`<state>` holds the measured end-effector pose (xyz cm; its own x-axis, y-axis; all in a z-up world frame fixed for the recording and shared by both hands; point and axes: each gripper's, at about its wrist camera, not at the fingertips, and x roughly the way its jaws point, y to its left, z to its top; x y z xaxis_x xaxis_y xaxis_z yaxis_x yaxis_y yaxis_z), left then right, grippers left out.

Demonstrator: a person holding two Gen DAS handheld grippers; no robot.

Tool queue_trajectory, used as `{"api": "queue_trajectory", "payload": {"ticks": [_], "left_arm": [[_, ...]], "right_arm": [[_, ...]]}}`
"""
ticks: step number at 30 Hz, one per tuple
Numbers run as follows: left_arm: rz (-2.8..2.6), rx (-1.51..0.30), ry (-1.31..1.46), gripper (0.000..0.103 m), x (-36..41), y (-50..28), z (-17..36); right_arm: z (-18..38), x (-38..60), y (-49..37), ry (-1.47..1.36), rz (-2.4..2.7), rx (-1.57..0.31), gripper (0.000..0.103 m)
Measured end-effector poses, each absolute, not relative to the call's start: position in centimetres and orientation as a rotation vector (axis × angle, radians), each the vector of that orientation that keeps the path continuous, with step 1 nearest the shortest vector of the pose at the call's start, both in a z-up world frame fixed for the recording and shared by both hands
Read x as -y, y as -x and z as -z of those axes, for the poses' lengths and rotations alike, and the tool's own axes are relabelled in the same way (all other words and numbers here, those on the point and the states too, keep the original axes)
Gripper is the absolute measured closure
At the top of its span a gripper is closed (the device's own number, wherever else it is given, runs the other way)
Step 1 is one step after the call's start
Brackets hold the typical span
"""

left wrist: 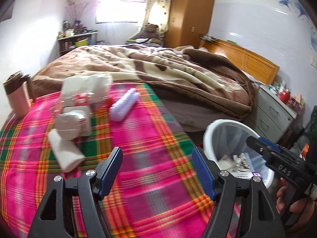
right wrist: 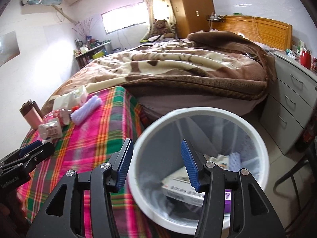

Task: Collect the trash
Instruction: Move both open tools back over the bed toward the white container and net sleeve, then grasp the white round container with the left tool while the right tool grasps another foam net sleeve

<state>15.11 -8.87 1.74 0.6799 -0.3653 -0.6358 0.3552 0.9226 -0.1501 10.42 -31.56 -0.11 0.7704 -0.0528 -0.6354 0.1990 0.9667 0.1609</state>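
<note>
A white trash bin with a clear liner stands on the floor beside the plaid-covered surface; it holds boxes and wrappers, and shows in the left wrist view. My right gripper is open and empty above the bin's rim. My left gripper is open and empty over the plaid cloth. On the cloth lie a purple foam wrap, white paper rolls and packets, and a crumpled white bag. The right gripper also shows in the left wrist view.
A pink travel mug stands at the cloth's left edge. A bed with a brown blanket lies behind. A grey drawer unit stands right of the bin. A wooden wardrobe is at the back.
</note>
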Motion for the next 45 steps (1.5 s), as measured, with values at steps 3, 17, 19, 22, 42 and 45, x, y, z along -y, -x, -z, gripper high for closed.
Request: {"api": "queue_trajectory", "payload": {"ticks": [3,17,19,22,42,45], "left_arm": [[0.363,-0.719,0.039,0.029,7.0,-15.7,-1.7],[0.224,-0.713,0.063,0.026,0.9,-19.5,-1.4],[0.202,-0.716,0.065,0.026,0.4,-20.2,-1.3],[0.198,-0.728,0.079,0.025,-0.3,-21.5,-1.0],[0.182,-0.776,0.059,0.023,-0.6,-25.8,2.0],[0.175,-0.787,0.067,0.023,-0.9,-26.1,2.4]], "right_arm": [[0.2,30.6,-11.0,-0.223,0.118,-0.682,0.05],[-0.3,25.8,-16.3,-0.174,0.004,-0.691,0.05],[-0.2,25.1,-17.5,-0.173,-0.018,-0.697,0.049],[0.4,24.3,-19.2,-0.182,-0.039,-0.716,0.047],[2.6,20.9,-27.8,-0.261,-0.109,-0.789,0.037],[3.0,20.2,-28.6,-0.252,-0.116,-0.81,0.037]]}}
